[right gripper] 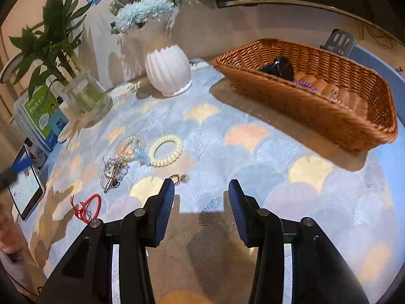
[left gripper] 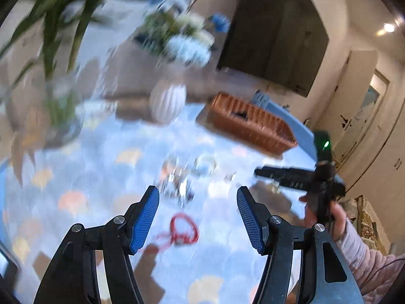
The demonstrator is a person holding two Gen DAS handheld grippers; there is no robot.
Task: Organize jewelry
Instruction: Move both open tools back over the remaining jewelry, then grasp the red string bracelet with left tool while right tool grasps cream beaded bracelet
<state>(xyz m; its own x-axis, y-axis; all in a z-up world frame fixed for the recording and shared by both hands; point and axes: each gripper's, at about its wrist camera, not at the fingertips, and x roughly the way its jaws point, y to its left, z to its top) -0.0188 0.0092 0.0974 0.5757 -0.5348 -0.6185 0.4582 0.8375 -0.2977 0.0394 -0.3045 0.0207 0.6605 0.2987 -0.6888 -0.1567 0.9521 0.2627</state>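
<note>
Jewelry lies on the patterned tablecloth: a red cord bracelet (right gripper: pixel 87 207), a cream coil band (right gripper: pixel 165 150), a clear coil band with a blue charm (right gripper: pixel 130 147), a beaded tangle (right gripper: pixel 114 172) and a small gold earring (right gripper: pixel 179 178). A wicker basket (right gripper: pixel 329 116) at the right holds a black item, a purple coil and a clear piece. My right gripper (right gripper: pixel 201 197) is open and empty, just right of the earring. My left gripper (left gripper: pixel 198 204) is open and empty above the red bracelet (left gripper: pixel 183 230); that view is blurred. The basket (left gripper: pixel 253 126) shows there too.
A white ribbed vase (right gripper: pixel 168 69) with blue and white flowers stands at the back. A glass vase with a green plant (right gripper: pixel 86 98), a box (right gripper: pixel 43 116) and a tablet (right gripper: pixel 25 185) stand at the left edge. The right gripper appears in the left wrist view (left gripper: pixel 301 177).
</note>
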